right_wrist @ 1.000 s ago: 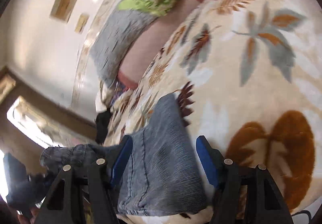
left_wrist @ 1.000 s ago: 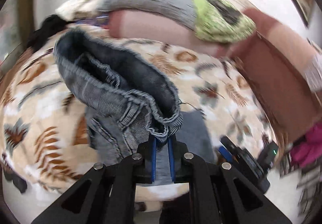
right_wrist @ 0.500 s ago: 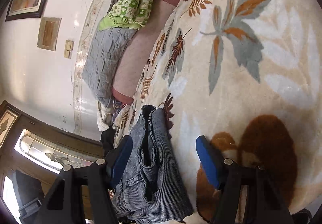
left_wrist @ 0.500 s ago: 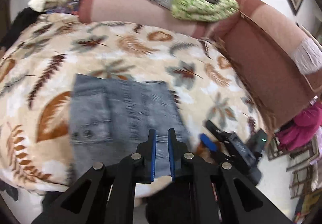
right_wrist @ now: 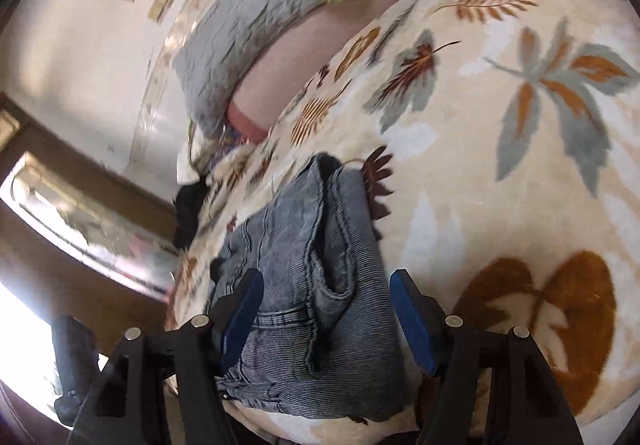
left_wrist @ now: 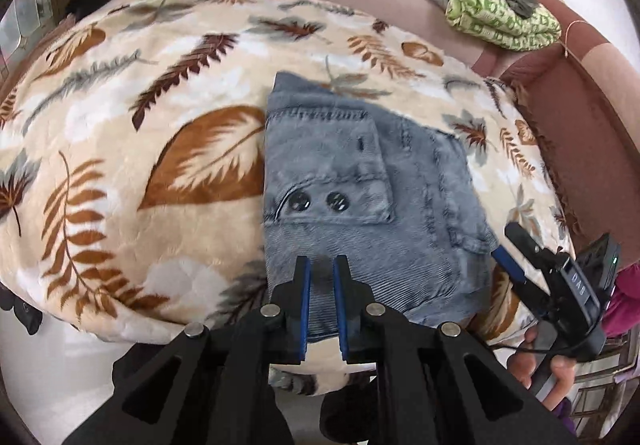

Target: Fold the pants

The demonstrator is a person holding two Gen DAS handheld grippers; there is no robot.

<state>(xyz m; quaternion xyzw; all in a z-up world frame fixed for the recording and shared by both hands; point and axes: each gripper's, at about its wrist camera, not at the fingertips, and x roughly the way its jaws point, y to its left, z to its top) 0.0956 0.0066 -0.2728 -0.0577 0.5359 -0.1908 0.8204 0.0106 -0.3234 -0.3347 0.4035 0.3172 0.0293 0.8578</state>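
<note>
The grey denim pants [left_wrist: 360, 181] lie folded into a compact stack on the leaf-patterned blanket [left_wrist: 160, 149], near its front edge. The left gripper [left_wrist: 320, 277] hovers over the stack's near edge, jaws narrowly parted, gripping nothing. The right gripper [right_wrist: 326, 293] has its jaws spread wide astride the stack's right side.

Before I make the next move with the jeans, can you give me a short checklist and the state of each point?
1. Jeans lie folded on the blanket: ok.
2. Left gripper free of the denim: cannot tell, narrow gap, cloth close behind.
3. Right gripper open, holding nothing: ok.
4. Edges lined up: not ok, layers bunch at the near corner in the right view.
5. Jeans fully on the blanket: not ok, near edge hangs over.
</note>
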